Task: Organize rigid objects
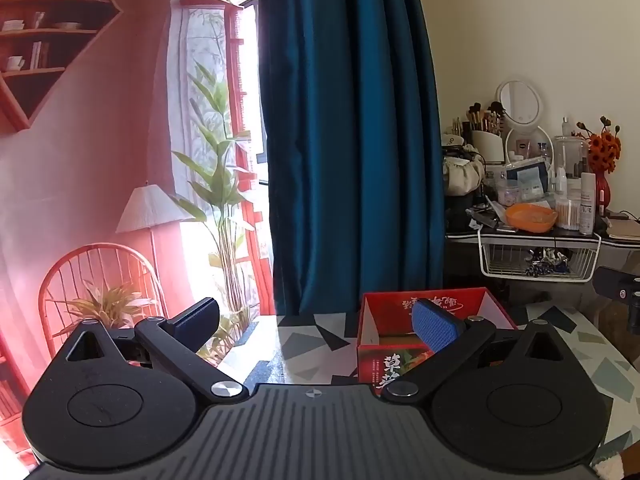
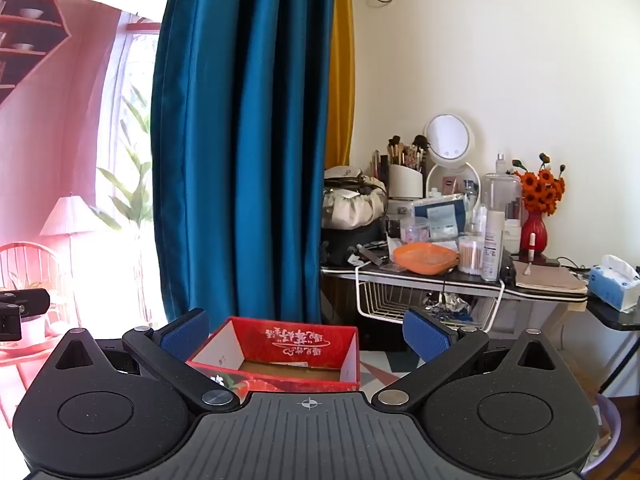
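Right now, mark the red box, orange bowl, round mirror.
red box (image 2: 256, 350): right wrist view, inner left wall.
orange bowl (image 2: 424, 258): right wrist view, inside of the bowl.
round mirror (image 2: 446, 136): right wrist view, glass face.

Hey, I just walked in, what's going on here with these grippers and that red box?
Nothing is being handled yet. The left hand-held gripper and the right hand-held gripper both hover with jaws wide open and nothing between the pads. Ahead of them an open red cardboard box with printed lettering sits on the patterned tabletop; what shows of its inside looks empty. The cluttered dressing table behind, with its orange plastic bowl, is untouched.
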Motion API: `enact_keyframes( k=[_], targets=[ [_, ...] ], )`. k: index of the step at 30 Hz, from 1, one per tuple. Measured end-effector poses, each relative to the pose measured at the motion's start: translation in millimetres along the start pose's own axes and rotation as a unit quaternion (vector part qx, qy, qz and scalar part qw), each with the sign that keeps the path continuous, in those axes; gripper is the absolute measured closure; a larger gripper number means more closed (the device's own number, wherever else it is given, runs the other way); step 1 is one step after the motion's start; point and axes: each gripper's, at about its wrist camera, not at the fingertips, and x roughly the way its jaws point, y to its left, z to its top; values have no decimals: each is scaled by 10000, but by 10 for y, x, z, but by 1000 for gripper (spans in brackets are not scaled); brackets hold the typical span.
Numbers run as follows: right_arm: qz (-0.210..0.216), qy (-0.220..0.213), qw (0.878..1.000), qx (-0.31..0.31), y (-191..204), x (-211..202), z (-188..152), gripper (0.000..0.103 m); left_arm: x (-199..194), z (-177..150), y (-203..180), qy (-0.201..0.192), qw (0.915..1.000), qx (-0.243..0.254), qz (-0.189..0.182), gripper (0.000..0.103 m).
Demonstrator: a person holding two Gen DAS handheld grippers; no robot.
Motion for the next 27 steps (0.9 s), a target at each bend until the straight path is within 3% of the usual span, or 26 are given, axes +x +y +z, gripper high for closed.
enact_keyframes(
  k=[7,27],
  targets=[
    [9,44,10000,6,-16,6,-3,0,123,42,81,232,9997,-71,54,0],
    [17,174,9998,-8,-34,43,-63,0,70,19,43,258,9996,-104,68,0]
  ],
)
